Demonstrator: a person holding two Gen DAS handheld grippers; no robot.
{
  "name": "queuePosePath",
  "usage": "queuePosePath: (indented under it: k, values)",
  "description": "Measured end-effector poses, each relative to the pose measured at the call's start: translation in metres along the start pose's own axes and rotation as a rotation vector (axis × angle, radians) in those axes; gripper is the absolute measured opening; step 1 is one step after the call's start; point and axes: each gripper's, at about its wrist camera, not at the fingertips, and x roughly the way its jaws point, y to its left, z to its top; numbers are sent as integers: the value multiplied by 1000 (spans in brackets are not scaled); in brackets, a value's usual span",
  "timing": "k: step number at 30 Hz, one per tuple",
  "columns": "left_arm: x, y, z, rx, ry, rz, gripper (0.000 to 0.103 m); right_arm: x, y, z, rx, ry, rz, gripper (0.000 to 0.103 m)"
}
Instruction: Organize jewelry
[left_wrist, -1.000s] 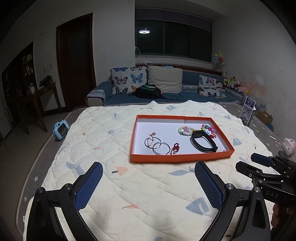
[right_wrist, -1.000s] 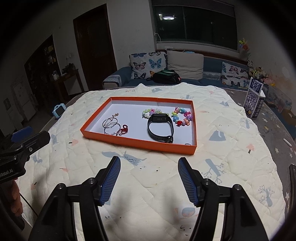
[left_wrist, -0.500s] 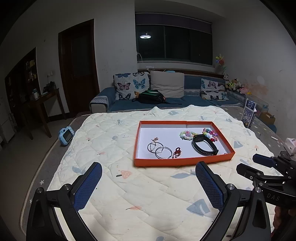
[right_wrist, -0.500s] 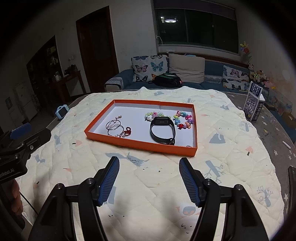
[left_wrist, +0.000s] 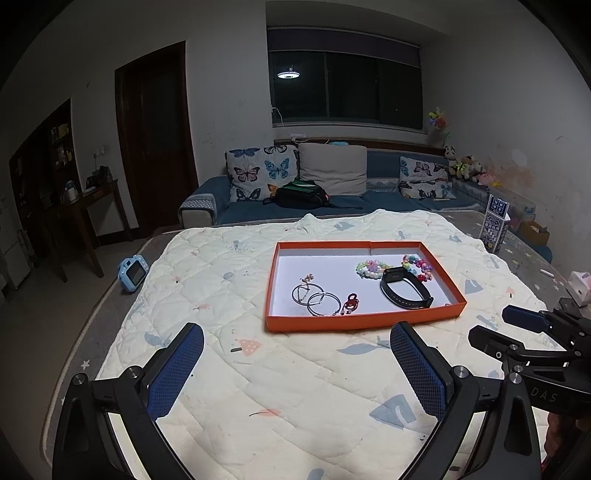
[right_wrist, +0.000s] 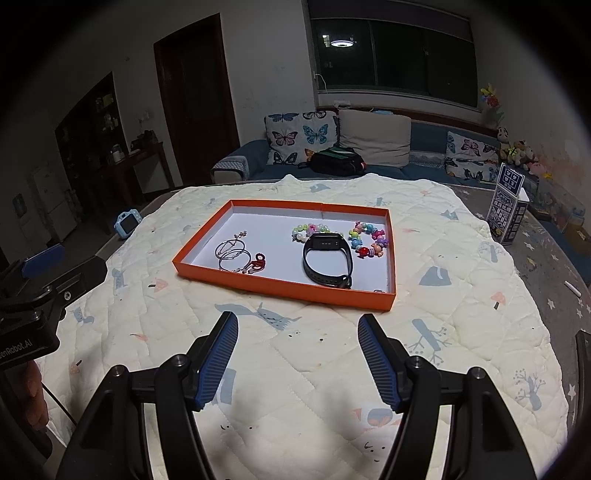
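1. A quilt (left_wrist: 288, 387) printed with small pictures is spread over the floor, in front of a blue sofa (left_wrist: 369, 201).
2. An orange tray (right_wrist: 280, 286) with a white floor lies on the quilt, ahead of both claws.
3. The left claw (left_wrist: 295, 354) hangs above the quilt short of the tray, its jaws wide and nothing between them.
4. The right claw (right_wrist: 297, 345) hangs just short of the tray's near rim, jaws wide and empty.
5. A black watch band (right_wrist: 327, 260) lies in the tray's right half.
6. Two bead bracelets lie just behind it: a pale one (right_wrist: 306, 230) touching the band's face and a brighter one (right_wrist: 369, 240) to its right.
7. Two thin hoops (right_wrist: 231, 253) overlap in the left half.
8. A small red charm (right_wrist: 258, 260) sits just right of the hoops.
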Motion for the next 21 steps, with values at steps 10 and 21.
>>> queuePosePath:
  k: [10,21]
  values:
    - [3,-3,0,15,15,-4,103,1,-2,0,4,1,5,74]
    - [8,-5,-2,22,23,4,103,3,-2,-1,-2,3,10,74]
